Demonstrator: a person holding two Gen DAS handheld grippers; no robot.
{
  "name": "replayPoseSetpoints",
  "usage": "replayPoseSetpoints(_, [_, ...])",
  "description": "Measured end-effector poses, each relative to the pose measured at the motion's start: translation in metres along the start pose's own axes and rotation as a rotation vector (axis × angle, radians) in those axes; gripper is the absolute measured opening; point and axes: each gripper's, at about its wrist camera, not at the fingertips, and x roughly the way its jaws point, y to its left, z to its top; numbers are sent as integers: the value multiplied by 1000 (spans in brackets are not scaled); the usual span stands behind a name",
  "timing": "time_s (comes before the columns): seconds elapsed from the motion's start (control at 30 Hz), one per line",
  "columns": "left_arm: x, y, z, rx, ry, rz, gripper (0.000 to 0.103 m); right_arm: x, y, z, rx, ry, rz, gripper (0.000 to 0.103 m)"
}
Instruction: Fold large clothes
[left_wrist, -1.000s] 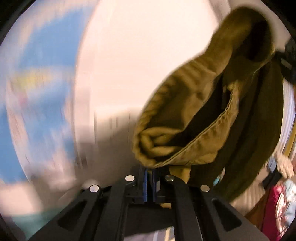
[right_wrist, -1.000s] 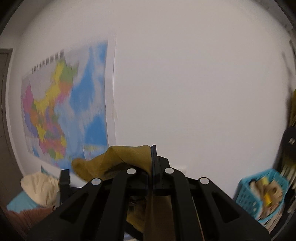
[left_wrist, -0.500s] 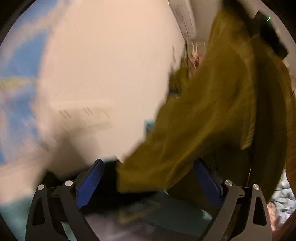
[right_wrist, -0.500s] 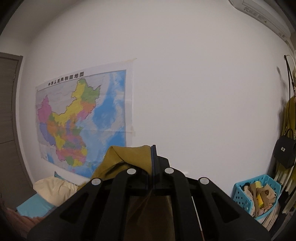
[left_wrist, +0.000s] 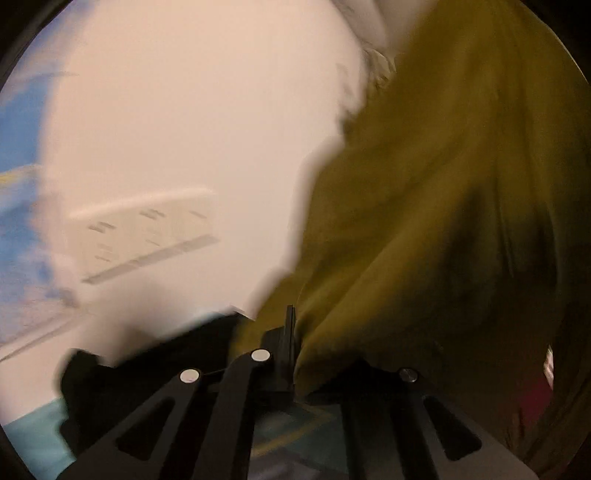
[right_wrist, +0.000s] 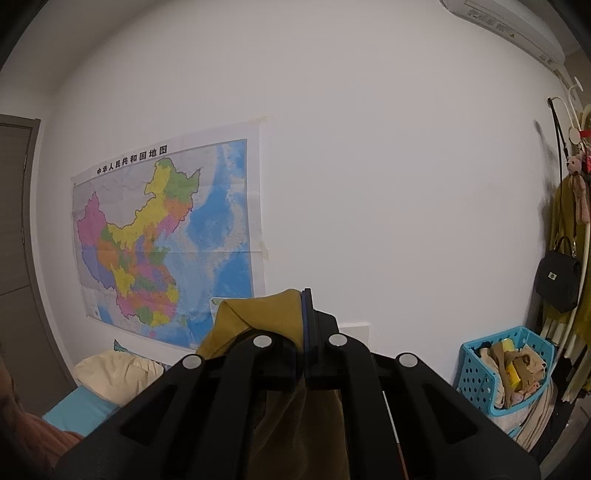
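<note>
A: Left wrist view, blurred. Left gripper (left_wrist: 291, 332) has its jaws clamped on an edge of the large olive-mustard cloth garment (left_wrist: 443, 221), which rises up and to the right, off any surface.

B: Right wrist view, sharp. Right gripper (right_wrist: 306, 325) pinches another fold of it (right_wrist: 266, 314), in front of the white wall with the paper map (right_wrist: 166, 236).

A: Risk: both pinches look thin; tension could pull an edge free.
</note>
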Motion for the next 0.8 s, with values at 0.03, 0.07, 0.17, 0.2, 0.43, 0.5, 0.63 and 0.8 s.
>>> replayPoseSetpoints(0.03, [-8,11,7,-28,-15,15,0,-6,0,0,5,-5,2,3])
replayPoseSetpoints(0.07, [-23,27,21,-77,-40,19,0,-12,0,-1,8,-10,9,3])
replayPoseSetpoints(0.17, [-80,51,58,-93,-138,53,0,-40,7,0,-4,-37,7,3])
replayPoseSetpoints(0.2, [-99,55,67,-83,-166,74,0,-50,7,0,-4,-47,9,3])
replayPoseSetpoints(0.43, [-260,22,125,9,-301,197,0,-108,23,-4,-11,-127,82,3])
replayPoseSetpoints(0.5, [-306,3,135,60,-325,281,1,-119,32,-7,-23,-144,117,3])
replayPoseSetpoints(0.63, [-380,-33,147,120,-316,437,1,-130,48,-11,-12,-159,230,4])
replayPoseSetpoints(0.8, [-432,-64,147,163,-262,659,2,-110,66,-12,-2,-156,380,5])
